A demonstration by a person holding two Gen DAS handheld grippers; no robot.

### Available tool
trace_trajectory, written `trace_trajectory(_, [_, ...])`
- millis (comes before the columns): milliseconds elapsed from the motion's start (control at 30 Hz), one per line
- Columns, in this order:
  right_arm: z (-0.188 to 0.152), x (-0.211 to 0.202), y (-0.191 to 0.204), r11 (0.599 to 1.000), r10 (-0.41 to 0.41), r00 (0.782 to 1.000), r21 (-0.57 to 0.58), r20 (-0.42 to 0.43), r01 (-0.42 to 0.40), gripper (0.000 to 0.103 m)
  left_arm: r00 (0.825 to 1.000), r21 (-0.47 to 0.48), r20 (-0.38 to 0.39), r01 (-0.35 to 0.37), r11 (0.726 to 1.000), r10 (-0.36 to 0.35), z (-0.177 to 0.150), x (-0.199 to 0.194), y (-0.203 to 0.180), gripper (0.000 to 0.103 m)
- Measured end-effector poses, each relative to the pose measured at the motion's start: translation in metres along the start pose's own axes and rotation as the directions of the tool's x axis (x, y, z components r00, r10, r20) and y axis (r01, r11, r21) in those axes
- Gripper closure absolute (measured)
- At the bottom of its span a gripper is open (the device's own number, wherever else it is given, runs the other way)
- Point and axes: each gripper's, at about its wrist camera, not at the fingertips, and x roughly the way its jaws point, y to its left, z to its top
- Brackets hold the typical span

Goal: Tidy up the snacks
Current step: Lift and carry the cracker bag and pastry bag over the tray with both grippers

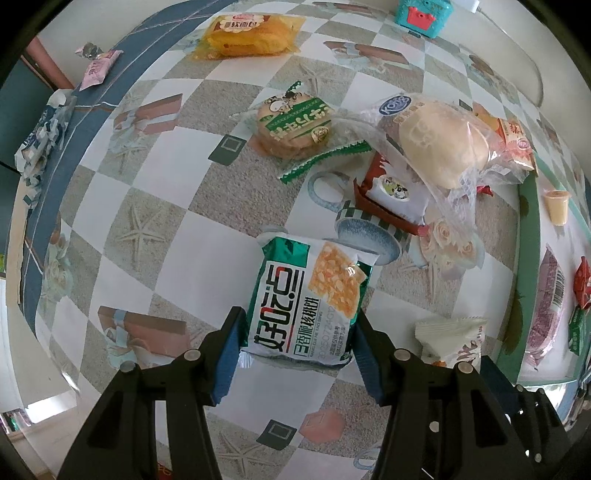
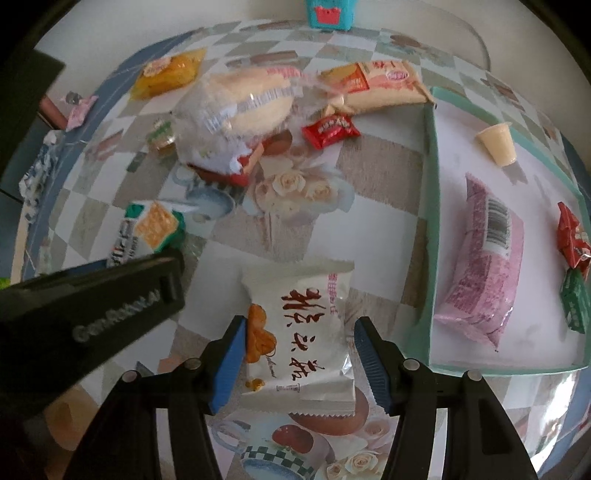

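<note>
The left gripper [image 1: 297, 332] squeezes a green and white snack bag [image 1: 310, 299] near the bottom middle. A yellow cake pack [image 1: 251, 35] lies on the checkered table [image 1: 155, 206] at the top.

The red-and-white packet [image 1: 388, 192] lies largely hidden beneath the bagged bun [image 1: 439, 144], its print perhaps too small to read.

We see the left gripper [image 1: 298, 334] pointing straight down, blue pads [image 1: 232, 339] pressed on both sides of a packet. In the right view, the right gripper [image 2: 300, 341] points steeply down, jaws half open, left pad touching a packet, right pad apart. The left gripper's black body shows at that view's left edge.
</note>
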Motion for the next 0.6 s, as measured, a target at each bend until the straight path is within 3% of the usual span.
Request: trace_trajectory(600, [-0.007,0.000,0.000,0.999,-0.037,0.998,-0.031,0.042,0.038,0.041,1.000,0.016,0.004,-0.025,1.000,0.025,0.000,0.005,-0.012,0.045])
